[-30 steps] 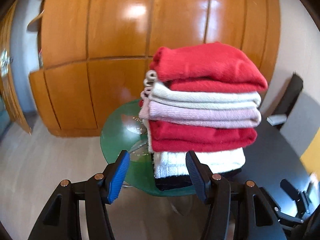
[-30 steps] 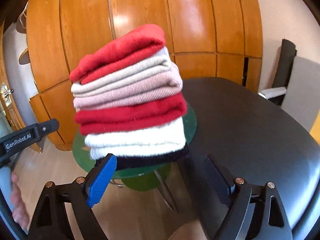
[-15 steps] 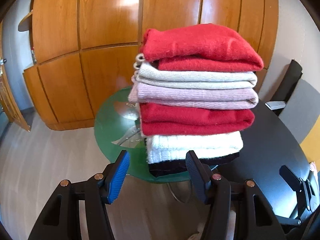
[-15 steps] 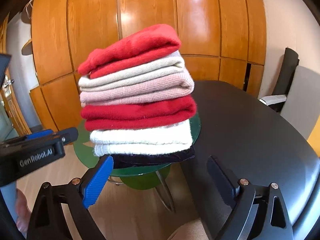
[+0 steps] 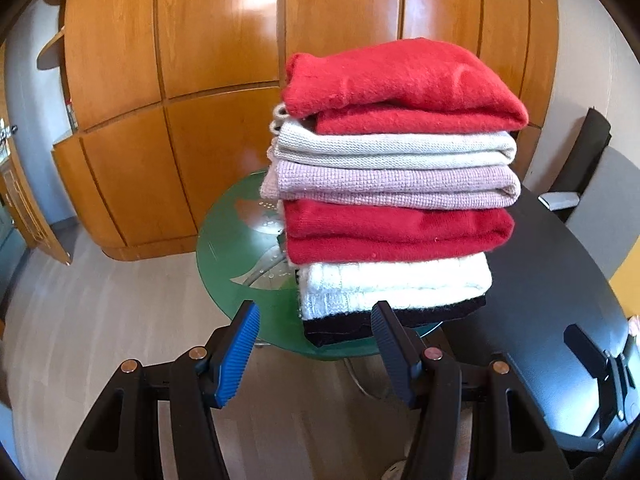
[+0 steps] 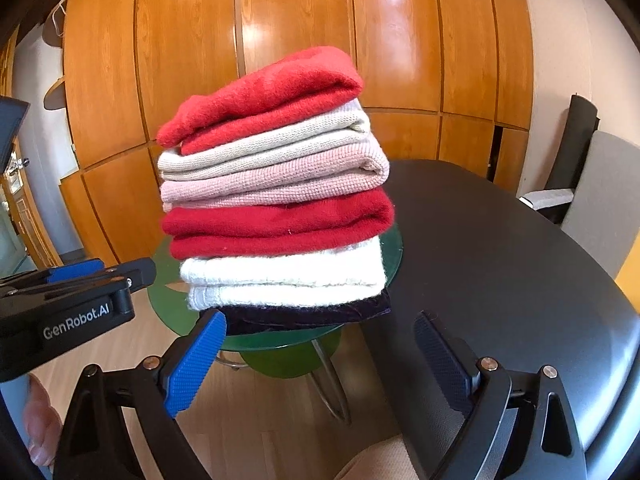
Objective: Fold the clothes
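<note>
A stack of several folded sweaters [image 5: 396, 184] [image 6: 276, 204] stands on a small round green glass table [image 5: 236, 248] [image 6: 168, 296]. A red sweater lies on top and a black garment [image 5: 360, 322] at the bottom. My left gripper [image 5: 315, 312] is open just short of the stack's lower left corner, its right finger in front of the black layer. My right gripper [image 6: 320, 320] is also open, wide, below the stack's front edge. Neither holds anything. The left gripper [image 6: 72, 304] also shows at the left edge of the right wrist view.
A large dark oval table [image 6: 500, 264] [image 5: 552, 280] adjoins the green table on the right. A grey and black chair [image 6: 588, 184] stands behind it. Glossy wooden cabinet doors [image 5: 224, 80] fill the background. Pale wood floor [image 5: 100, 320] lies below. A person's hand [image 6: 40, 428] shows at the lower left.
The left gripper has pushed further into the right wrist view from the left. The stack looks less tilted and sits more centred in that view. Both grippers' jaws keep the same width.
</note>
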Available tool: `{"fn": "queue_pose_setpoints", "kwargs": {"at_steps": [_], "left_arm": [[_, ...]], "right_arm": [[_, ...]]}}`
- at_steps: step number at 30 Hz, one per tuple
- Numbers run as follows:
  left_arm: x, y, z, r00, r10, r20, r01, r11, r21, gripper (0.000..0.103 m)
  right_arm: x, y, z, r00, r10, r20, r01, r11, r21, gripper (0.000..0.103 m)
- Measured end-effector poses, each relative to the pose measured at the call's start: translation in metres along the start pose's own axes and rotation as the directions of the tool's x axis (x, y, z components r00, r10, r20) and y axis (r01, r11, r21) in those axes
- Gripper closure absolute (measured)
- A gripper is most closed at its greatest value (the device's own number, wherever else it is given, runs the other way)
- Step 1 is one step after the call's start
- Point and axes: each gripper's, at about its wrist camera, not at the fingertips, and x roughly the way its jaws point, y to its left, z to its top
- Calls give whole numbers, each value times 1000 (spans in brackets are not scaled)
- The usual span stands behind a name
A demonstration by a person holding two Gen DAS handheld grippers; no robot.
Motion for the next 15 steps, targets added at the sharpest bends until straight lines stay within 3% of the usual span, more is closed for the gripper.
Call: {"fn": "queue_pose_setpoints", "kwargs": {"at_steps": [6,11,15], "left_arm": [[0,7,-2,1000,-8,11,9,998,-59,46],[1,9,-5,999,3,43,0,997,-74,59],[3,9,-4,999,11,33,-8,997,-76,63]], "right_arm": [[1,4,-2,1000,5,-9,-5,1000,-10,7],[2,5,-3,1000,13,-14,-14,1000,-7,7],[2,6,-4,1000,16,-17,-16,1000,-12,7]]}}
